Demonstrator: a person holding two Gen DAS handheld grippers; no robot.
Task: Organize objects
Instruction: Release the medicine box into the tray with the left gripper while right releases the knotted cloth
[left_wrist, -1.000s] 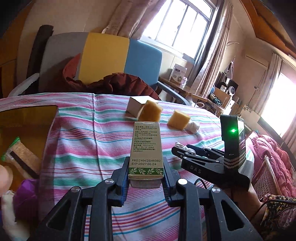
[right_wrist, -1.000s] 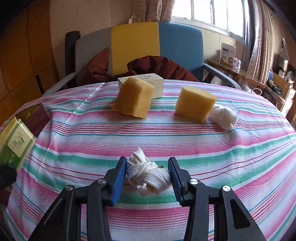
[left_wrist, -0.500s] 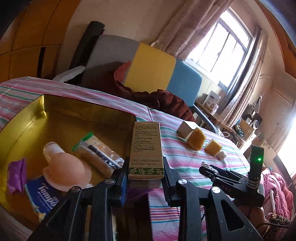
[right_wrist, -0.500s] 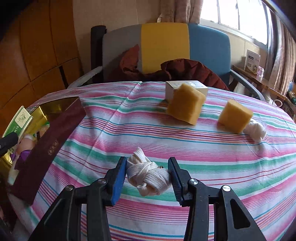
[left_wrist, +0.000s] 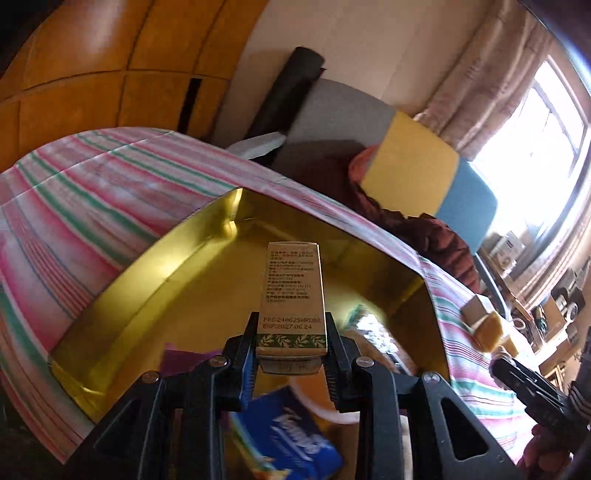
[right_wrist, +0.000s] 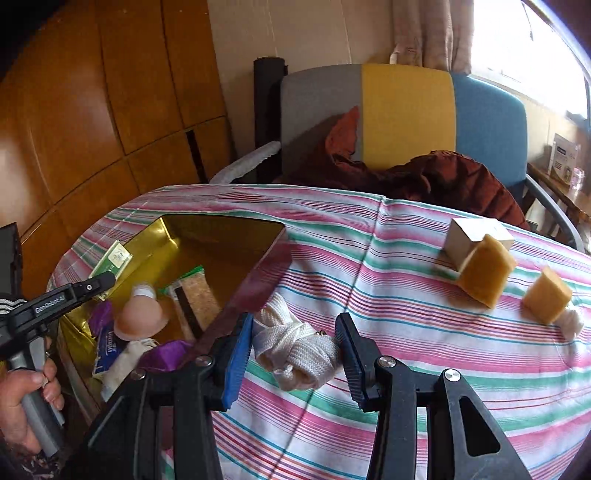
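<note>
The left hand-held gripper (left_wrist: 291, 350) is clamped on a slim green-and-tan carton (left_wrist: 293, 295), which is held upright over the gold-lined box (left_wrist: 147, 280) at the left end of the bench (right_wrist: 406, 332). A blue tissue pack (left_wrist: 291, 446), a purple wrapper (left_wrist: 181, 360) and a snack bar (right_wrist: 194, 291) are seen lying inside that box. The right hand-held gripper (right_wrist: 295, 350) is closed on a knotted white strap bundle (right_wrist: 299, 347), carried above the striped cloth just beside the box's dark red wall (right_wrist: 255, 284). Further along the bench, 2 yellow sponge blocks (right_wrist: 485, 277) and a small white box (right_wrist: 467, 238) are left resting, the nearer block touching the box.
</note>
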